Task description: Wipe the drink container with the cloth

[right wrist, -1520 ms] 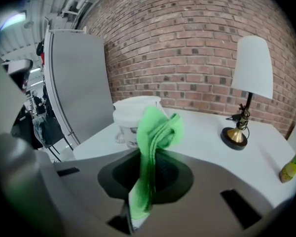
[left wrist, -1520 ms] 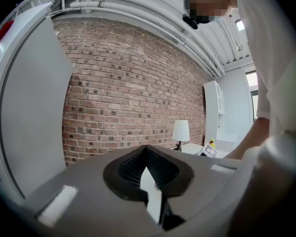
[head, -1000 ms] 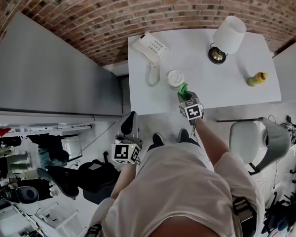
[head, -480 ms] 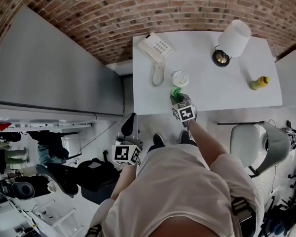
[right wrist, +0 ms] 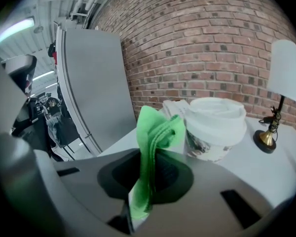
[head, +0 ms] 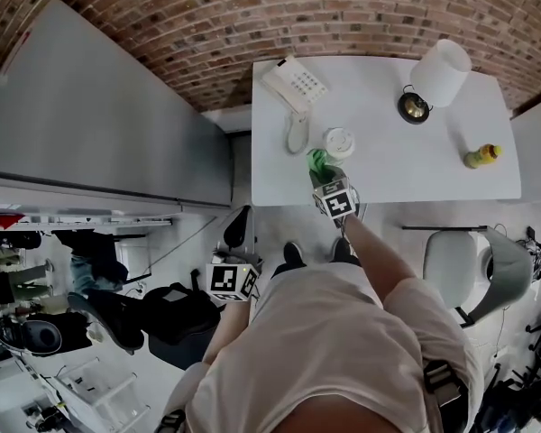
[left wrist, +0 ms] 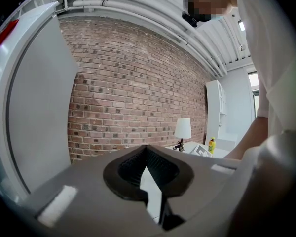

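Firmly clamped on the green cloth (right wrist: 155, 132), the right hand-held gripper (head: 324, 175) sits just beside the cup (right wrist: 214, 127); left hand-held gripper (left wrist: 149, 168) closed

Even, bright indoor light fills my head view. The white table (head: 388, 165) nearly blows out, and its shadows are soft. The fisheye bends the brick wall (head: 252, 16) into arcs. My gripper views go black at the corners. In the right one a ceiling light (right wrist: 16, 29) glows upper left, and the cloth (right wrist: 149, 142) blurs nearest the lens.
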Tool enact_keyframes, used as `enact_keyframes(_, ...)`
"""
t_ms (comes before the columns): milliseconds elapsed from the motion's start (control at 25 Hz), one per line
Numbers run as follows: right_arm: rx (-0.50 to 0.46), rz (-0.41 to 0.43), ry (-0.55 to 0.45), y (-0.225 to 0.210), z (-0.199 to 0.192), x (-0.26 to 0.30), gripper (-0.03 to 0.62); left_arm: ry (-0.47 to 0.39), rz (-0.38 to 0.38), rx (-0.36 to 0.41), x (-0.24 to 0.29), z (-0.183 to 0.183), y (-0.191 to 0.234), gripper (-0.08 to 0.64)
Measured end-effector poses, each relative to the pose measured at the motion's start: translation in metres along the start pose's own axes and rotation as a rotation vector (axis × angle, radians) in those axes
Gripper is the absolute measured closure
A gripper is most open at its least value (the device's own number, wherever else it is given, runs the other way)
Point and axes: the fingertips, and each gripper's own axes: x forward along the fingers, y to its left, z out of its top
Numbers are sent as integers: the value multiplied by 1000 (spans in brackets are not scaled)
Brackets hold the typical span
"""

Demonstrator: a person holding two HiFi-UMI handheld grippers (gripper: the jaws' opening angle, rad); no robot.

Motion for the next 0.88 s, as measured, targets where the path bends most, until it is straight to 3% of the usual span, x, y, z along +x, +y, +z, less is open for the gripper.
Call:
enact_keyframes(360,-40,34,-165,-5,23,-76,549,2,-27,-1,10,-1,-10,551)
enact_keyframes(520,-29,-39,-223,-40,31,-110,549,5,-40,7,16,-1,-14,551)
enact_keyframes(720,32,-126,-185,-87,11,-118,549,11,-42,8,19,-2,-20,551)
enact_keyframes(880,45,-149,-120,-102,-10,-101,549,16,-36,11,19,-4,-21,551)
